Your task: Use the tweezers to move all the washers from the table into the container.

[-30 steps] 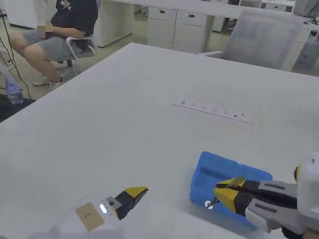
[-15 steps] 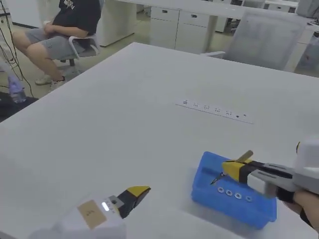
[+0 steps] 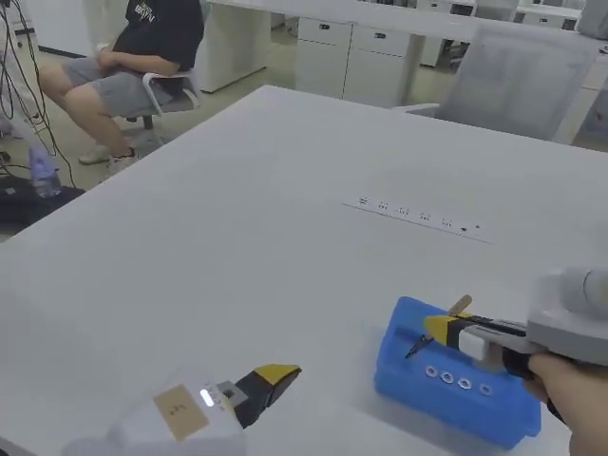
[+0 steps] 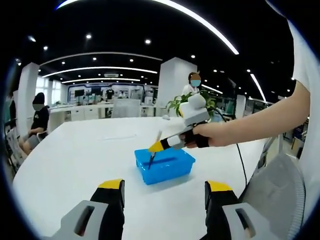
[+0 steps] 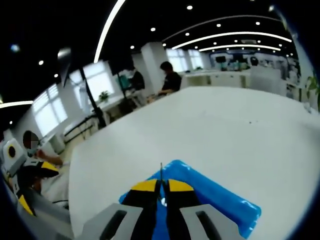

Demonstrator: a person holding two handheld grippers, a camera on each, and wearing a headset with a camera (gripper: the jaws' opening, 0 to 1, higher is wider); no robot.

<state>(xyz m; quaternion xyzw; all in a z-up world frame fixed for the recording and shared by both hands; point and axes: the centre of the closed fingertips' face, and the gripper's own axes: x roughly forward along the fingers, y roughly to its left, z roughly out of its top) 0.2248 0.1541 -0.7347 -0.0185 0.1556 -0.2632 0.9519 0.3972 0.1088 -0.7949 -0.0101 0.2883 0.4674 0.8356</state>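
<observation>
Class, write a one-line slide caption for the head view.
Right claw holds tweezers over blue container of washers; left claw alongside.

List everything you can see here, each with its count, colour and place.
table: one, white, under everything
container: one, blue, on the table near the person
washers: four, silvery, in a row inside the container
tweezers: one, dark tip, pointing into the container
socket strip: one, white, on the table beyond the container
office chair: one, grey, at the far edge
seated person: one, dark top, far left
bottle: one, clear, on the floor at left
left gripper: yellow tips, jaws apart, holding nothing
right gripper: yellow tips, shut on the tweezers
hand: one, holding the right gripper
</observation>
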